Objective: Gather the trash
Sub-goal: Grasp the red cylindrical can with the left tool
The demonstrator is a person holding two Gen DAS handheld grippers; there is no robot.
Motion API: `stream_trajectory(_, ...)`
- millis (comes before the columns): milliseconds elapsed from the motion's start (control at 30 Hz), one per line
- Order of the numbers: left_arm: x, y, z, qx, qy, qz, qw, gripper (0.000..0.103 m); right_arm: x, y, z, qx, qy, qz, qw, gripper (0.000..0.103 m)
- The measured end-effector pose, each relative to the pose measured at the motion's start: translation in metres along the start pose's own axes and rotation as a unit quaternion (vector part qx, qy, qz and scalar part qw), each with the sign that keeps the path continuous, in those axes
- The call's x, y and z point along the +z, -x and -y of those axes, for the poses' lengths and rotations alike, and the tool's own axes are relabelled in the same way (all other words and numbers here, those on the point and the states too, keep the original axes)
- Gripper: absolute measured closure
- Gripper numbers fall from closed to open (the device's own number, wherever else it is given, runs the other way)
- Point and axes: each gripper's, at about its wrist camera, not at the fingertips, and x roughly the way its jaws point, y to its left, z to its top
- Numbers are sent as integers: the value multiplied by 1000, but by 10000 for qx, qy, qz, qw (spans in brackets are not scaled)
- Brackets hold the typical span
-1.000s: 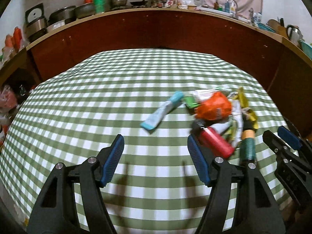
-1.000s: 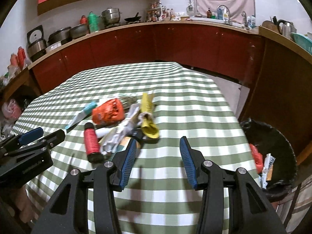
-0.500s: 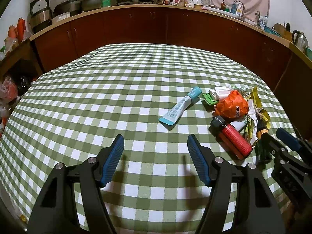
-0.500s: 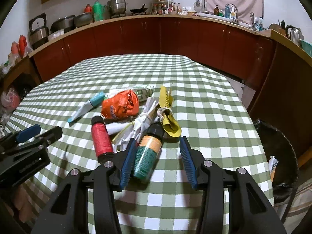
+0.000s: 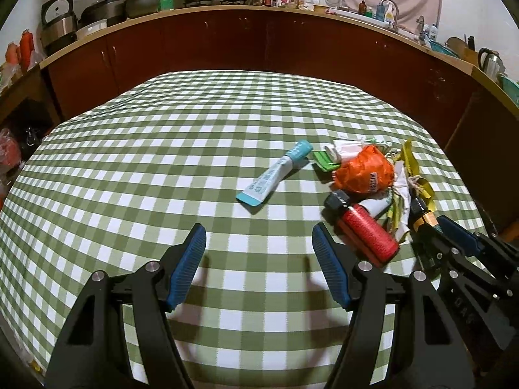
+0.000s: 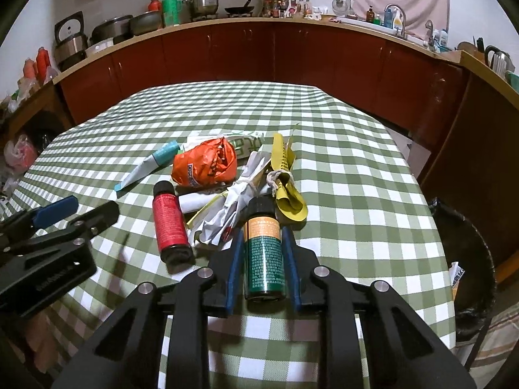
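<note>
Green-and-white checked cloth covers the bench (image 6: 356, 175), with dark red kitchen cabinets curving behind it, and we are at the first pick-up. Closest in, the right hand-held gripper (image 6: 262, 236) has its blue pads narrowed around the green spray bottle with the orange label band and black cap (image 6: 263, 253). The bottle lies flat on the cloth, base toward the camera, and the pads sit right at its sides; whether they are truly pinching I cannot tell.

Just left of that gripper lies the red cylindrical bottle with a black cap (image 6: 168, 223). Directly ahead of the fingertips is crumpled white paper (image 6: 240, 201), and a twisted yellow wrapper (image 6: 285, 178) runs ahead and slightly right, touching the green bottle's cap. Farther ahead sits the crumpled orange plastic bag (image 6: 204, 165), and beyond it to the left the white tube with a teal cap (image 6: 146, 168).

Over on the other side, the left hand-held gripper (image 5: 259, 236) hangs wide apart above bare cloth, holding nothing, with the tube ahead of it and the pile ahead to its right.

Off to the right gripper's right, below the bench edge, waits the black-lined trash bin (image 6: 467, 246), some scraps already inside.

My read: the grasp is closing. Next comes a firm squeeze, a clean lift clear of the yellow wrapper, then a swing right to the bin.
</note>
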Motion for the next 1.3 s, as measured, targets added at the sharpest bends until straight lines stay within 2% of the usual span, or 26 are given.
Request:
stream_trajectory(333, 6, 1, 40, -203, -93, 23, 9997, 35, -7, 23, 22, 86, -159, 269, 9995, 78)
stream_trajectory(433, 8, -2, 51, -180, -137, 39, 9997, 30, -10, 26, 29, 76, -208, 303, 9993, 78)
stream_trajectory(533, 10, -11, 61, -149, -168, -14, 9997, 29, -13, 28, 38, 68, -281, 320, 9991, 78)
stream_trajectory(867, -2, -20, 55, -2, -342, -199, 9992, 30, -18, 30, 54, 87, -401, 329, 9986, 78)
stream_trajectory(933, -5, -20, 52, -27, -354, -198, 9992, 33, -18, 30, 54, 71, -393, 328, 9987, 78)
stream_trajectory(1000, -6, -21, 51, -45, -376, -229, 9990, 44, -18, 30, 57, 71, -408, 326, 9986, 78)
stream_trajectory(1133, -8, -22, 48, -180, -413, -244, 9987, 53, -18, 29, 58, 70, -407, 325, 9986, 78)
stream_trajectory(1233, -8, -20, 49, -237, -471, -218, 9984, 64, -19, 28, 58, 72, -400, 310, 9987, 78)
stream_trajectory(1300, -9, -19, 51, -266, -510, -201, 9981, 77, -20, 27, 58, 72, -397, 300, 9987, 78)
